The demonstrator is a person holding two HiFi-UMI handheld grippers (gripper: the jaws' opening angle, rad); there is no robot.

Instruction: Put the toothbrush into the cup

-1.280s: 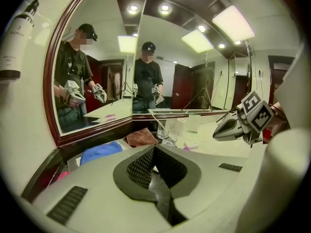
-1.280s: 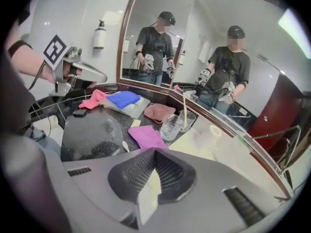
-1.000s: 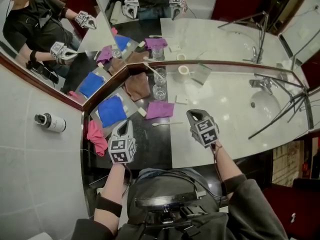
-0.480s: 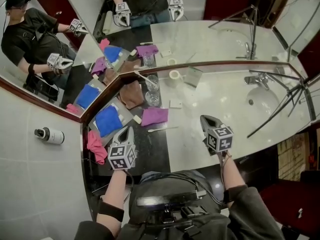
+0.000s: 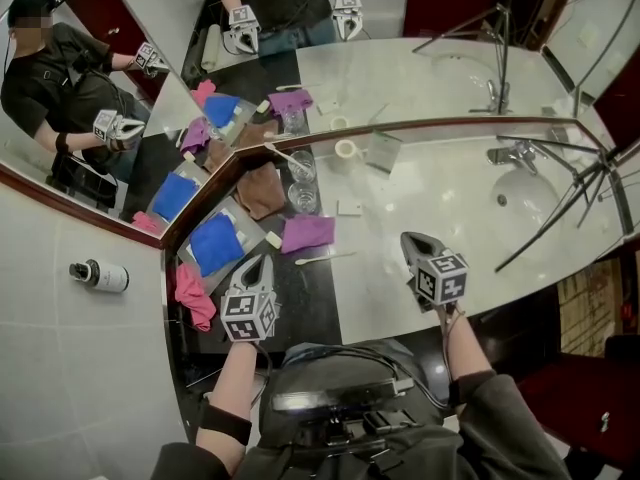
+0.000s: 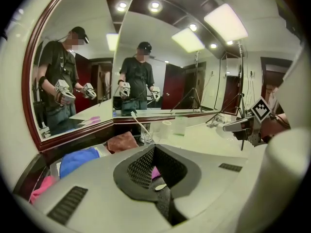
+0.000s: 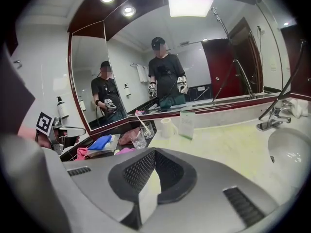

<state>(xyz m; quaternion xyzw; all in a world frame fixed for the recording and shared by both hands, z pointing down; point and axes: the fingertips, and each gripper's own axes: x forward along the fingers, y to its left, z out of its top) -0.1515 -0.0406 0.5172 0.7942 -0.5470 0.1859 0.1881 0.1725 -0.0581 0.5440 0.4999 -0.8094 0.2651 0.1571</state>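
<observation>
Left tool [image 5: 262, 262]: gridded pads [image 6: 141, 168] pressed together.

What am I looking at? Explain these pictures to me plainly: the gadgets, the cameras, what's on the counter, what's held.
There is no robot here. A person holds a two-jaw gripper in each hand. The head view comes from a camera on the person's head, looking down at a mirrored bathroom counter. The two gripper views come from cameras riding on the grippers. The left gripper and right gripper both hover near the counter's front edge, jaws together, holding nothing. On the counter lie a white toothbrush, a purple cloth and two glass cups. The near cup is empty and the far cup holds a brush. The sink is at the right.
</observation>
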